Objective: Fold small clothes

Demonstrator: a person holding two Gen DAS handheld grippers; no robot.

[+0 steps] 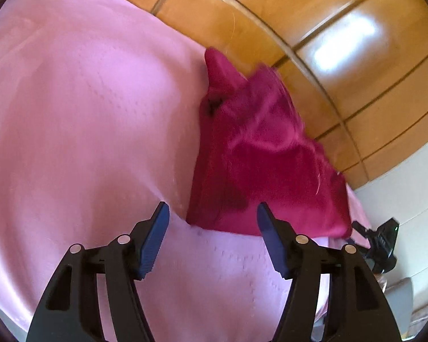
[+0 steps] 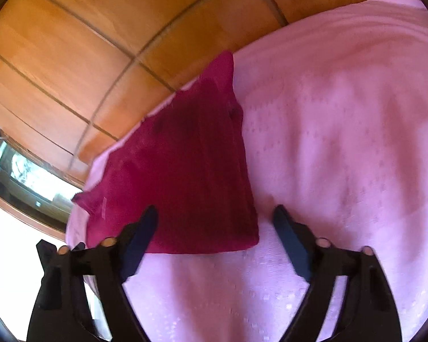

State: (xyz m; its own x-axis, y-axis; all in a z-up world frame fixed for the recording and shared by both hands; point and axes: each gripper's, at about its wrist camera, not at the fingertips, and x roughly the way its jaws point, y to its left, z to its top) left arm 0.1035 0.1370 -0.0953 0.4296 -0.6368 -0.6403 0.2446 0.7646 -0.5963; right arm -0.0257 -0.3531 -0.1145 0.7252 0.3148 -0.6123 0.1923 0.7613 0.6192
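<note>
A magenta garment (image 1: 256, 156) lies folded in a rough wedge on a pink sheet (image 1: 71, 114), close to the bed's far edge. My left gripper (image 1: 213, 213) hovers open just short of it. The garment's near left corner shows between the blue pads (image 1: 154, 239), and neither pad touches the cloth. In the right wrist view the same garment (image 2: 179, 171) fills the middle left on the sheet (image 2: 342, 142). My right gripper (image 2: 216, 210) is open above its near right corner, and its fingers (image 2: 291, 236) grip nothing.
Glossy wooden panels (image 1: 328, 57) rise behind the bed and also fill the upper left (image 2: 57, 42) of the right wrist view. A black device with a green light (image 1: 383, 239) sits at the right edge. A dark framed screen or window (image 2: 28, 176) is low left.
</note>
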